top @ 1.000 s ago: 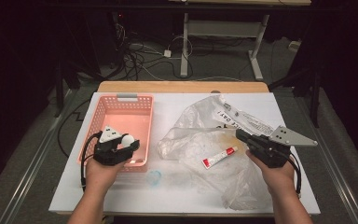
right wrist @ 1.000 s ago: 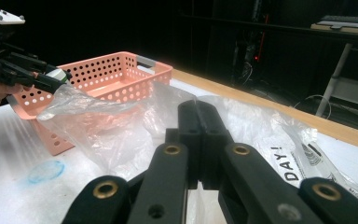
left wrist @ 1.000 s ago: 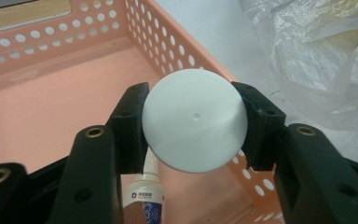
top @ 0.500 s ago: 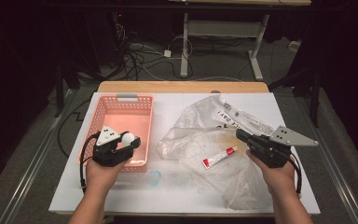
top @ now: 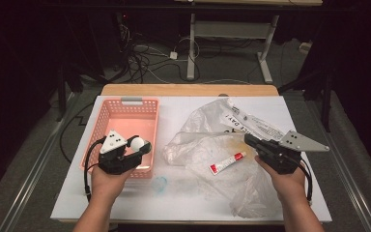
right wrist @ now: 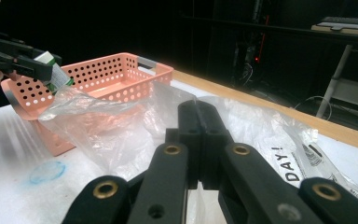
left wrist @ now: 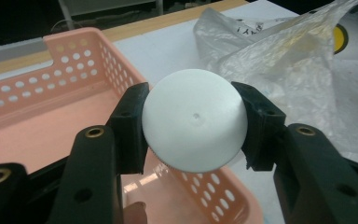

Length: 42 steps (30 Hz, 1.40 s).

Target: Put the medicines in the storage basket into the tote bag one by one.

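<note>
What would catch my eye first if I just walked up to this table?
Probably the round white cap of a container, clamped between the black jaws of the left hand-held gripper over the near right corner of the perforated pink plastic basket. To the right, a crumpled clear plastic bag sprawls across the white table, with a small white-and-red tube lying on it near the shut right hand-held gripper.
</note>
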Motion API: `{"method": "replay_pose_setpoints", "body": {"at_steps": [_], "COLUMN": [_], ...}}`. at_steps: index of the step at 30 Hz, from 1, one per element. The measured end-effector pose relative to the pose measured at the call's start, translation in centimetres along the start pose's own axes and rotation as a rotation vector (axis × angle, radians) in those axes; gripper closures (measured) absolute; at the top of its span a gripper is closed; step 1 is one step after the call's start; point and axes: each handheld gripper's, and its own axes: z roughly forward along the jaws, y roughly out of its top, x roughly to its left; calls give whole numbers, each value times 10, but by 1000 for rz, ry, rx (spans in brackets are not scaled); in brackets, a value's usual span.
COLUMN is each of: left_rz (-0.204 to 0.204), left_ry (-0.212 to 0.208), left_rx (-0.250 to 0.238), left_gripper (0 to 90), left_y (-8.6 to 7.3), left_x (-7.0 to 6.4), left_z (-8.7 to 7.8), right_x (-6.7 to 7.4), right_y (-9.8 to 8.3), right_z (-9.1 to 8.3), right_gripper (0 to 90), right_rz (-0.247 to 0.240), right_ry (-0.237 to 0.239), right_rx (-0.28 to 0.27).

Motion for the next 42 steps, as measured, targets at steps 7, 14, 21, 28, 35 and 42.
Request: {"method": "replay_pose_setpoints", "body": {"at_steps": [7,14,21,28,35,42], "left_rz": [22,41,63,86,105,126], "left_ry": [-41,-83,-129,-172,-206,-229], "left_rx": [-19,-33,-38,-27,-7,17], "left_gripper": [489,490,490,490,489,489], "left_y": [8,12,16,16,14,11], "left_x": [-15,-28,-42,-57,-69,-80], "left_z": [-4,-4,-2,5,14,24], "right_x": [0,0,0,1,2,2], "right_y": [0,0,0,0,0,0], "right_z": [0,0,1,1,2,2], "right_gripper": [900,900,900,900,900,900], "right_rz": [-2,0,-6,-5,-4,-6], "right_ry": [-2,-1,-2,2,3,3], "right_rx": [-1,-2,-2,0,2,2]}}
